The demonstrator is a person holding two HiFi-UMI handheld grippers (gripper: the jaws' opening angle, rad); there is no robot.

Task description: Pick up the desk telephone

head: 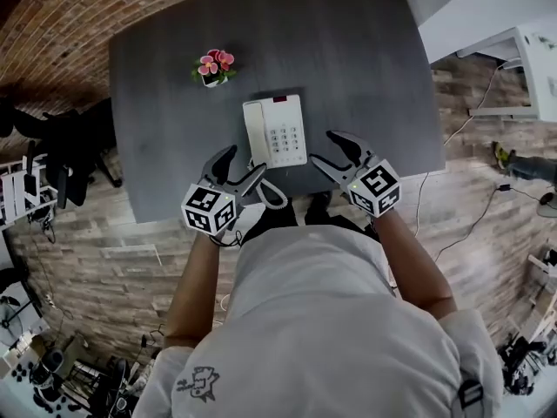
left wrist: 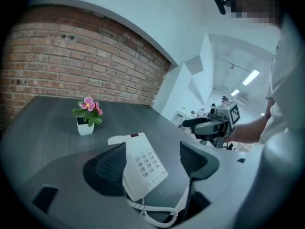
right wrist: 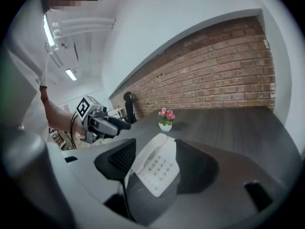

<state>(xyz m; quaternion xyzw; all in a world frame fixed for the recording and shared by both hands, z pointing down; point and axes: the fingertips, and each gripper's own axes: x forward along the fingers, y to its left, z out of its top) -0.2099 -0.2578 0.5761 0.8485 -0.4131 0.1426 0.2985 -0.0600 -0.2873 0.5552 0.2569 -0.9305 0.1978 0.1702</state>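
We see the desk telephone (head: 275, 131) lying flat on the dark grey worktop (head: 365, 50), near the middle of its near edge. Its handset sits in the cradle along the left side and the keypad is on the right. A coiled cord (head: 272, 197) loops from the near end of the telephone over the edge of the worktop, just beside the left gripper (head: 245, 162). That gripper hangs at the telephone's near left corner with its jaws apart and nothing clamped. In its own view the telephone shows in the gap between the two pads, and we cannot tell whether a tip brushes the casing. The right gripper (head: 324, 146) is close to the telephone's right side with a strip of bare worktop between them. Its jaws also stand wide apart and hold nothing. Each gripper shows in the other's view, across the telephone. Further back and to the left, well apart from the telephone, a small white pot of pink flowers (head: 214, 68) stands upright, clear of both grippers. A brick wall (left wrist: 71, 66) runs behind the worktop. Around it we see plank flooring (head: 87, 251), a dark chair (head: 61, 155) at the left and loose cables (head: 461, 233) on the floor at the right.
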